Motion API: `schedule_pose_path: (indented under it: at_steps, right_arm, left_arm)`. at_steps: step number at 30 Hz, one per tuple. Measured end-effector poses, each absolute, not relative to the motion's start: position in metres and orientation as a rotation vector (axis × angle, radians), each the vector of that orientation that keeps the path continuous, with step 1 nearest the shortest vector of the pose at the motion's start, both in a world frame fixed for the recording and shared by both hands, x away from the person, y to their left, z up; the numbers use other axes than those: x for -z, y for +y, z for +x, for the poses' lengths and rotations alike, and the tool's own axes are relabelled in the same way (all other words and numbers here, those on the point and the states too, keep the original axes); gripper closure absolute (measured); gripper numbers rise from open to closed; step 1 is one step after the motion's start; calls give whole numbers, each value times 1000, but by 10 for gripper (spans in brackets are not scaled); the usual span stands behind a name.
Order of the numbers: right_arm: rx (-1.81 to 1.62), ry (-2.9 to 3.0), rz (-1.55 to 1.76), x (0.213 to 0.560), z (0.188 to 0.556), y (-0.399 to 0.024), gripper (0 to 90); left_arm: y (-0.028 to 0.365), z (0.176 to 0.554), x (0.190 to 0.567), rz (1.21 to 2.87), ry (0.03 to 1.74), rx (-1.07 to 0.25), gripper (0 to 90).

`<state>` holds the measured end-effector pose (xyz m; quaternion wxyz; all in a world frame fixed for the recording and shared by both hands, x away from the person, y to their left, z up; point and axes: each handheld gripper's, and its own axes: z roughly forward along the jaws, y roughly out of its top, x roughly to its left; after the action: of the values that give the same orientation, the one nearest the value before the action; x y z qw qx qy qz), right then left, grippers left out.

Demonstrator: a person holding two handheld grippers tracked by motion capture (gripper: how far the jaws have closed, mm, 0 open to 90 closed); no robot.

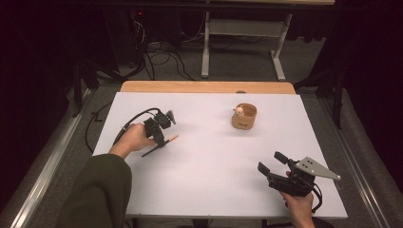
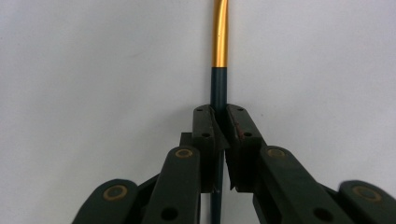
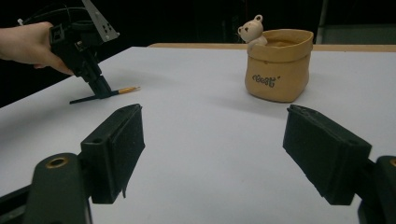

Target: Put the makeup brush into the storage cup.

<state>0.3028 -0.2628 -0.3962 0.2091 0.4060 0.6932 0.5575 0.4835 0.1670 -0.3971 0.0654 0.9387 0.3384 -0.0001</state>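
**Pen clamped at the left, right jaws idle**

I start at the near edge of the white table (image 1: 214,190). At near right my right gripper (image 1: 272,163) rests low over the sheet, its jaws spread wide with nothing between them; its own view shows both black pads (image 3: 119,149) well apart over bare white surface.

Farther in, at the left, my left gripper (image 1: 161,139) points down at the table and is clenched on the pen (image 1: 160,144), a thin stick with a dark shaft and a gold end that lies on the surface. The left gripper view gives what the high view cannot: the dark shaft runs straight between the closed pads (image 2: 205,135), and the gold section (image 2: 220,37) sticks out beyond them.

Toward the far right stands a tan pot (image 1: 244,117) with a small bear figure (image 3: 252,29) at its rim, well apart from both grippers. The right gripper view alone shows lettering on its front.

Beyond the sheet I see a wooden table edge (image 1: 204,87), then grey floor, tangled cables (image 1: 161,57) and a white metal frame (image 1: 242,33) in a dark room.
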Motion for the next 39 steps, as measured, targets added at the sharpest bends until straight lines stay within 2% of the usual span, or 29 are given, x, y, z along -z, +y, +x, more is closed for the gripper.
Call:
schedule_pose_path:
  at_steps: [39]
  right_arm:
    - [-1556,1922,1113,394,301,-265,223]
  left_arm:
    - [166,476,383,2792,966,-29,833]
